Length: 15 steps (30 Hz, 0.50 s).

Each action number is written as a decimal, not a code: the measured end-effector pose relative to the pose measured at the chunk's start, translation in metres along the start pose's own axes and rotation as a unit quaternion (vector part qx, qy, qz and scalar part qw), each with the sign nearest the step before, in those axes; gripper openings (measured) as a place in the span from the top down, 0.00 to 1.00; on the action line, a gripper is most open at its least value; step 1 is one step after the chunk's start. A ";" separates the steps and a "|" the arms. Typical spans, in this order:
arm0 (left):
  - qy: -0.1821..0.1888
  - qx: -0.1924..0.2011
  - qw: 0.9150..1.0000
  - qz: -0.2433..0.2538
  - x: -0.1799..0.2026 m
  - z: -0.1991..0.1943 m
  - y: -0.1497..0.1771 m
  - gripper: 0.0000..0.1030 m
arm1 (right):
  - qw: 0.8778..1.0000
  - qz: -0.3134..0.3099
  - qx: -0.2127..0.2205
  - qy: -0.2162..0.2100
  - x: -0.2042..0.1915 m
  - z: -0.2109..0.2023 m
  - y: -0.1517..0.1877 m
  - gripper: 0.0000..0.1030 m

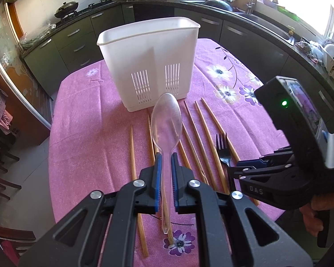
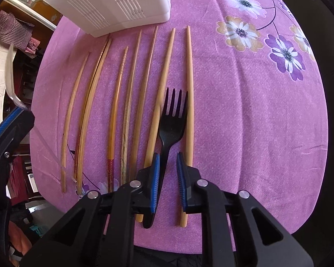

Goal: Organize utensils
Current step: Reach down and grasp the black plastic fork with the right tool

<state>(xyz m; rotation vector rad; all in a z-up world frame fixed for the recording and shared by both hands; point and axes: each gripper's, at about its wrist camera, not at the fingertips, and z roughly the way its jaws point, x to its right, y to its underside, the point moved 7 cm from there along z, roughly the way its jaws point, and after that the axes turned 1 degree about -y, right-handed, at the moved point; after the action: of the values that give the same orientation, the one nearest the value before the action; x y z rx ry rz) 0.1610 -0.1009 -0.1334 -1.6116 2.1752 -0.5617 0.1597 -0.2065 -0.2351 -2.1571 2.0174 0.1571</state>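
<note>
Left wrist view: the left gripper (image 1: 165, 162) has its blue pads pinched tight on the handle of a clear plastic spoon (image 1: 166, 120), bowl out ahead of the fingers, lifted clear of the pink flowered tablecloth (image 1: 82, 146).
Spoon handling: I'd judge it feather-light, thin and a bit slippery; the grip on the narrow neck looks sensible, since the bowl is too wide to pinch.
Holder: a white slotted plastic utensil holder (image 1: 149, 51) stands straight ahead of the left gripper, beyond the spoon's bowl, with two compartments by the look of it, and nothing visible inside.
Chopsticks: long tan wooden chopsticks (image 2: 115, 102) lie in a row under and between the two grippers; I count eight in the right wrist view. Stiff, light, inclined to roll; best taken mid-length.
Fork: one black plastic fork (image 2: 172, 124) lies on the cloth among the rightmost chopsticks, tines pointing away.
Right gripper: the right gripper (image 2: 168, 162) straddles the fork's handle, narrowed down but with a gap showing on the right side, so not yet clamped.
Fork handling: light, stiff and smooth; the handle is the place to grip.
Count: one spoon, one fork, eight chopsticks, one holder.
</note>
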 end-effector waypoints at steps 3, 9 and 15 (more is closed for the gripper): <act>0.004 0.006 1.000 0.003 0.001 -0.004 0.000 0.92 | 1.000 0.001 0.007 0.013 -0.009 0.002 0.000 0.89; 0.004 0.014 1.000 0.002 -0.002 -0.007 0.000 0.92 | 0.999 -0.015 -0.001 0.041 -0.029 0.014 0.003 0.88; 0.006 0.020 1.000 0.001 -0.004 -0.010 0.001 0.92 | 0.999 -0.010 0.001 0.043 -0.039 0.015 0.002 0.89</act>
<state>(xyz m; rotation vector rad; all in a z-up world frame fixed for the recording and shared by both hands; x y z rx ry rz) 0.1557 -0.0959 -0.1250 -1.5880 2.1602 -0.6120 0.1558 -0.1649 -0.2423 -2.2194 2.0395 0.0605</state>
